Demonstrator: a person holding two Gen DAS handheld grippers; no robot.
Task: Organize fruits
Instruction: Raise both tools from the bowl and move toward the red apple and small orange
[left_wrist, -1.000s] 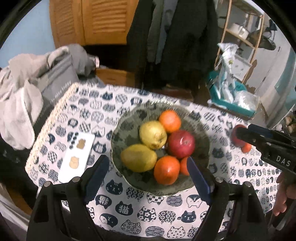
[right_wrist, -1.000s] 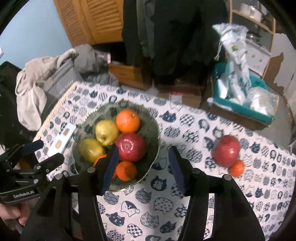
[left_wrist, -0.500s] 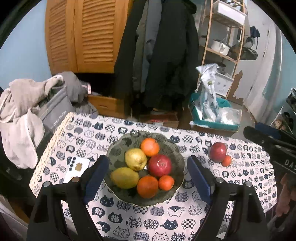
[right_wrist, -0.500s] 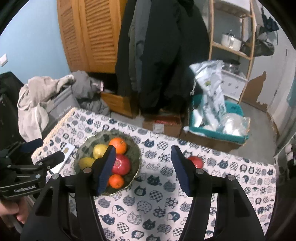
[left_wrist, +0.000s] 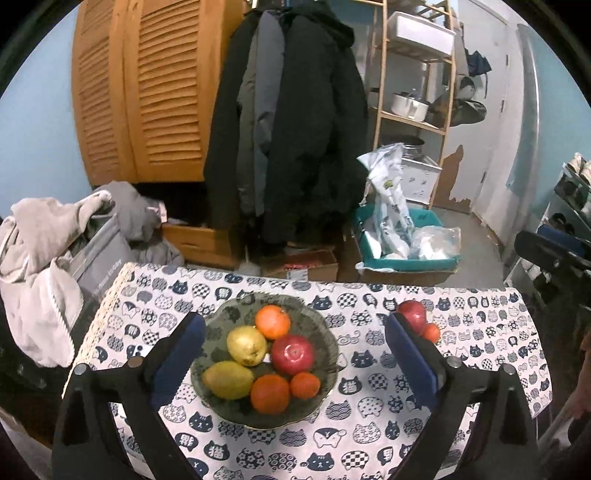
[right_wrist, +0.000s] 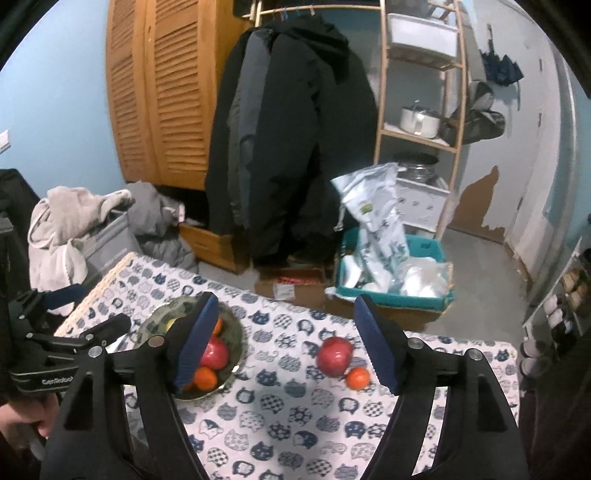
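Note:
A green patterned bowl (left_wrist: 321, 332) sits on the cat-print tablecloth (left_wrist: 369, 435) and holds a red apple (left_wrist: 293, 354), several oranges (left_wrist: 272, 322) and two yellow-green pears (left_wrist: 246, 346). A second red apple (right_wrist: 335, 355) and a small orange (right_wrist: 357, 378) lie loose on the cloth to the bowl's right. My left gripper (left_wrist: 295, 362) is open and empty, high above the bowl. My right gripper (right_wrist: 286, 341) is open and empty, above the cloth between the bowl (right_wrist: 236, 343) and the loose apple. The loose apple also shows in the left wrist view (left_wrist: 413, 313).
A pile of grey clothes (left_wrist: 48, 254) lies off the table's left edge. Dark coats (left_wrist: 291, 129) hang behind the table. A teal bin with plastic bags (left_wrist: 402, 251) stands on the floor beyond it. A wooden shelf (left_wrist: 413, 96) stands at the back right.
Both grippers have pulled up and back from the table, so the bowl and fruit look smaller and more of the room shows. Both stay open and empty.

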